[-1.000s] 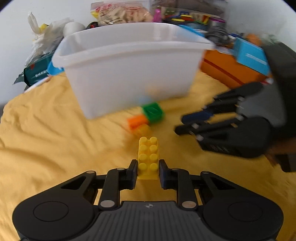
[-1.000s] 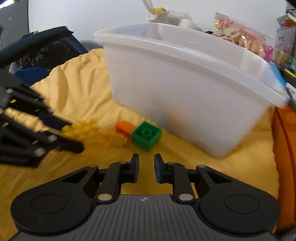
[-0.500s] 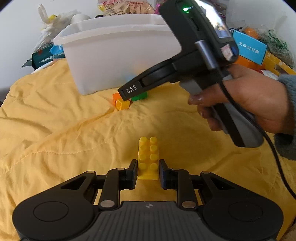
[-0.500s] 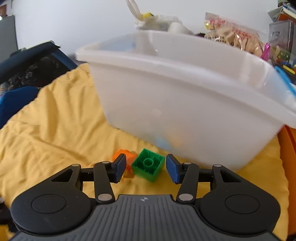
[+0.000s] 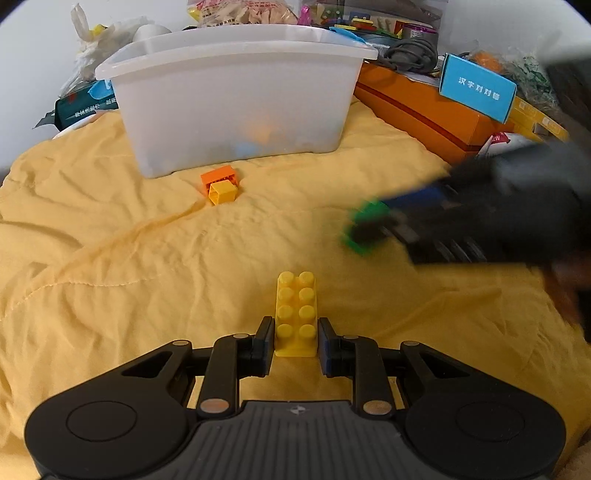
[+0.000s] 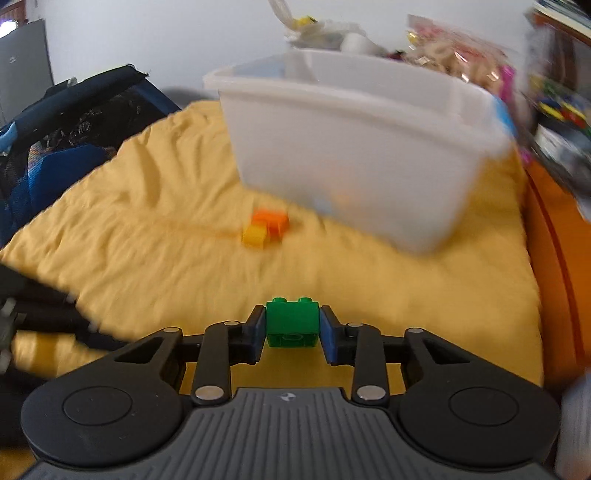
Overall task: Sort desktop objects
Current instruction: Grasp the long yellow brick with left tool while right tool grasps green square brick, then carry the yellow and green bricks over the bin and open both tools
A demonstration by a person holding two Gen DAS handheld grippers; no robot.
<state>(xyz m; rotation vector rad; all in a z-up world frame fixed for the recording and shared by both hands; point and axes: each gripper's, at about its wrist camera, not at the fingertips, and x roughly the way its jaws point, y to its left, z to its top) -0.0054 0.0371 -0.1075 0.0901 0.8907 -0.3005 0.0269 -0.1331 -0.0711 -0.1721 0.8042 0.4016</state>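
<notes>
Plain white wall (image 6: 155, 33) behind. Yellow quilted cloth (image 5: 110, 258) covers the surface, creased. Grey cabinet (image 6: 22, 66) at far left. Even daylight.

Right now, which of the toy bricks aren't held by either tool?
The orange brick and small yellow brick, lying together before the white tub; the others sit clamped in tools.

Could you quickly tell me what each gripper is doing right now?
Left gripper: shut on the yellow brick.
Right gripper: jaws have just been closing, now shut on the green brick.
</notes>
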